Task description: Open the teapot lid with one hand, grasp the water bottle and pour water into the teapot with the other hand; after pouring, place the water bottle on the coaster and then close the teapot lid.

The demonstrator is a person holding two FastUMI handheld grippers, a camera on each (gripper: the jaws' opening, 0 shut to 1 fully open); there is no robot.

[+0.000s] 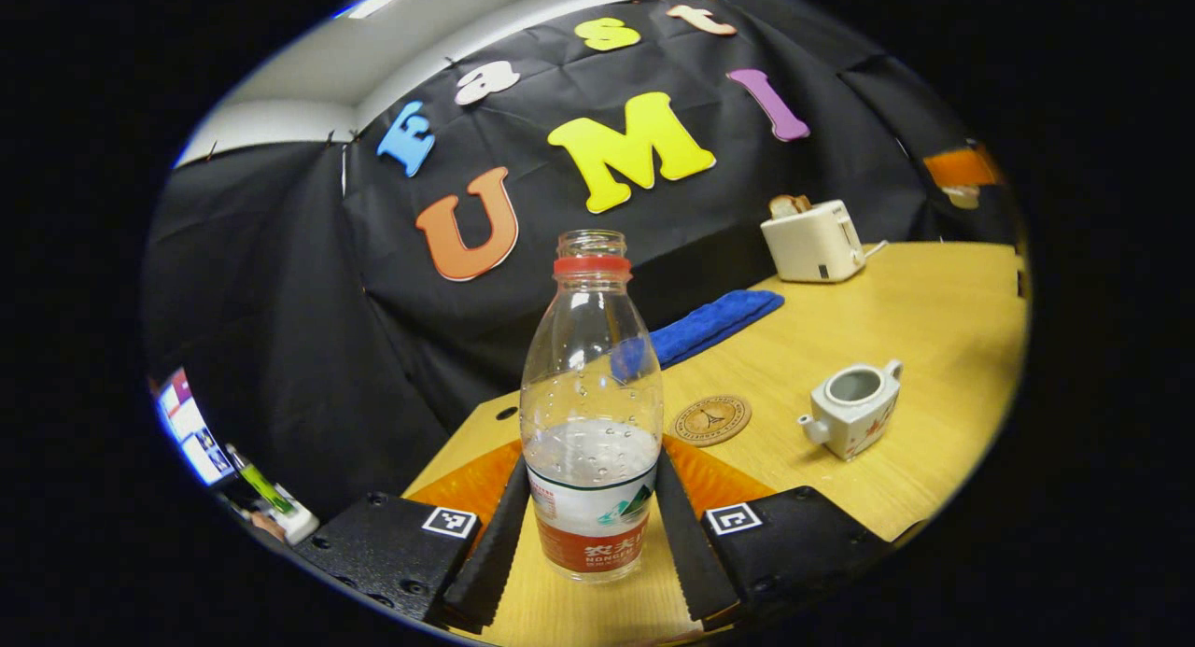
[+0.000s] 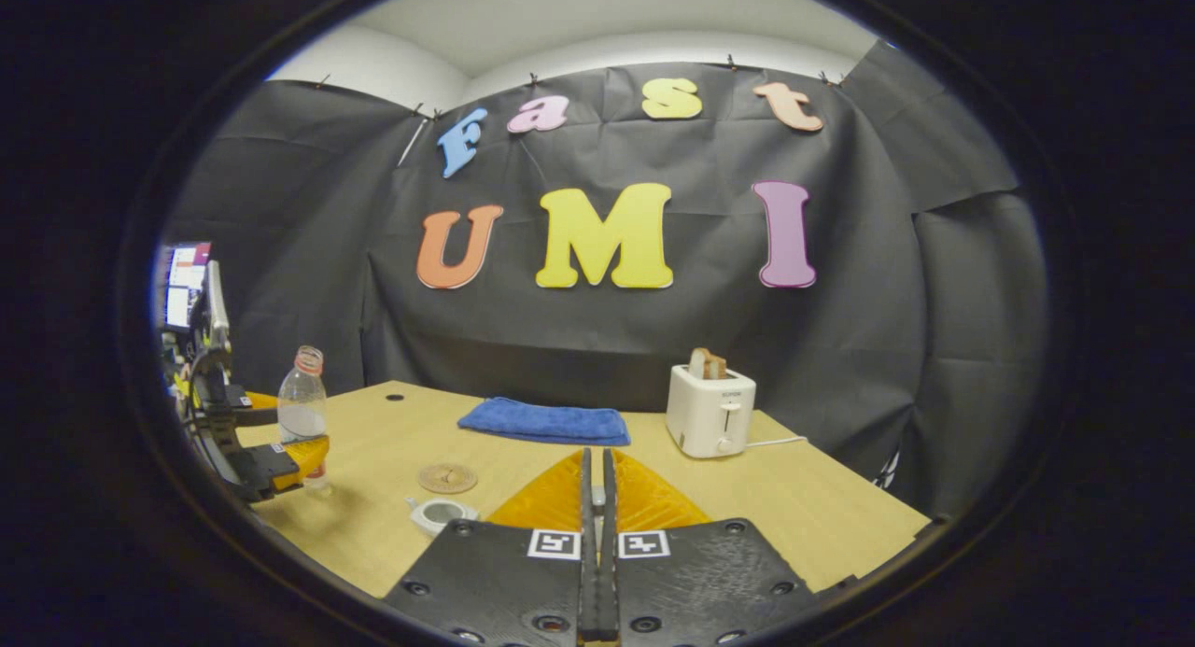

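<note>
We see left gripper [image 1: 590, 526] clamped on clear plastic water bottle [image 1: 591, 414], uncapped, red neck ring, part full; fingers press label band low on body. Thin wall, will flex; we judge grip firm but gentle, keep upright or spill. Ahead-right of it: round cork coaster [image 1: 712, 419], then white ceramic teapot [image 1: 854, 409], lid off, fragile. Right gripper [image 2: 595, 572] closed, holding nothing visible, teapot just left of its tips.

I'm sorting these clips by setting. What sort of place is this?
Probably a staged recording booth, not a real kitchen: black cloth wall behind a wooden table, with household props like a toaster, blue towel and teapot.
</note>
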